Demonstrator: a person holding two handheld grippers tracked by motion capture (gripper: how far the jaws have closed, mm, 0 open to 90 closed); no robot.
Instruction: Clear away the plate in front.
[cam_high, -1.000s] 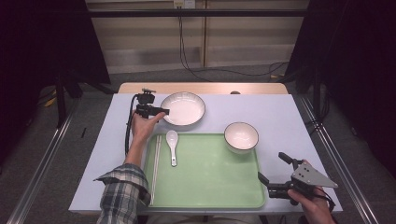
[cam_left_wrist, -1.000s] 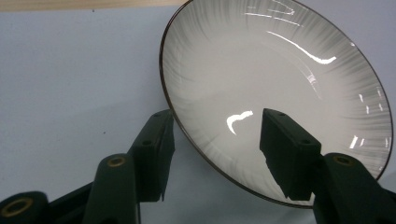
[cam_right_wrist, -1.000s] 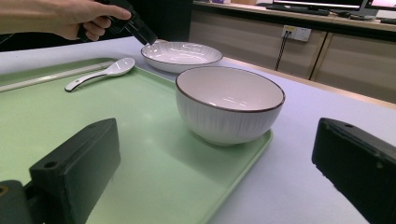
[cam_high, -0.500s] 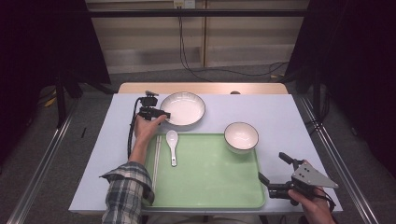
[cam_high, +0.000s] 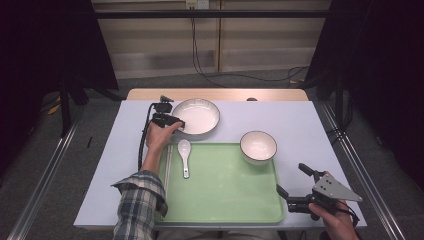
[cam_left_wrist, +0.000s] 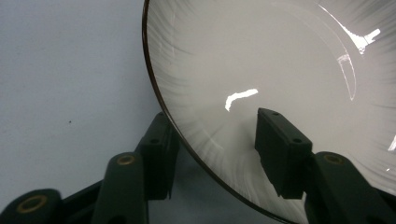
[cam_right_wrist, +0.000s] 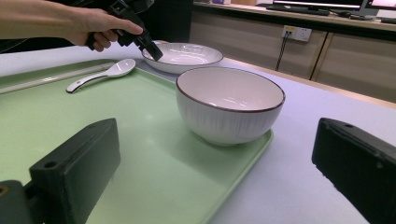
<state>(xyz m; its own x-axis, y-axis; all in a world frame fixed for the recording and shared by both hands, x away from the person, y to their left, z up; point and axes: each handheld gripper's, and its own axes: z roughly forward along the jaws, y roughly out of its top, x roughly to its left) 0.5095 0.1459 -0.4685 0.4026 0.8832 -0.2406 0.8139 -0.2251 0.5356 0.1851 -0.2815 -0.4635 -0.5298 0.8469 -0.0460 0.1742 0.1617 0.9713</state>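
Observation:
A wide white plate (cam_high: 197, 115) with a dark rim sits on the table at the back left, beyond the green tray (cam_high: 225, 195). My left gripper (cam_high: 178, 124) is open at the plate's near-left edge. In the left gripper view the plate's rim (cam_left_wrist: 161, 100) passes between the two jaws of my left gripper (cam_left_wrist: 212, 126), one jaw outside it and one over the inside. A white ribbed bowl (cam_high: 258, 146) stands on the tray's far right corner. My right gripper (cam_high: 291, 178) is open and holds nothing by the tray's near right corner, facing the bowl (cam_right_wrist: 229, 105).
A white spoon (cam_high: 184, 152) lies in the tray's far left part, with a pale pair of chopsticks (cam_high: 168, 165) along the left rim. The white table (cam_high: 310, 125) has bare room to the right and left of the tray. The left gripper's cable (cam_high: 142, 145) trails beside the forearm.
My left gripper has moved a little right and nearer, onto the plate's near-left rim. The right gripper, bowl, spoon and tray have stayed still.

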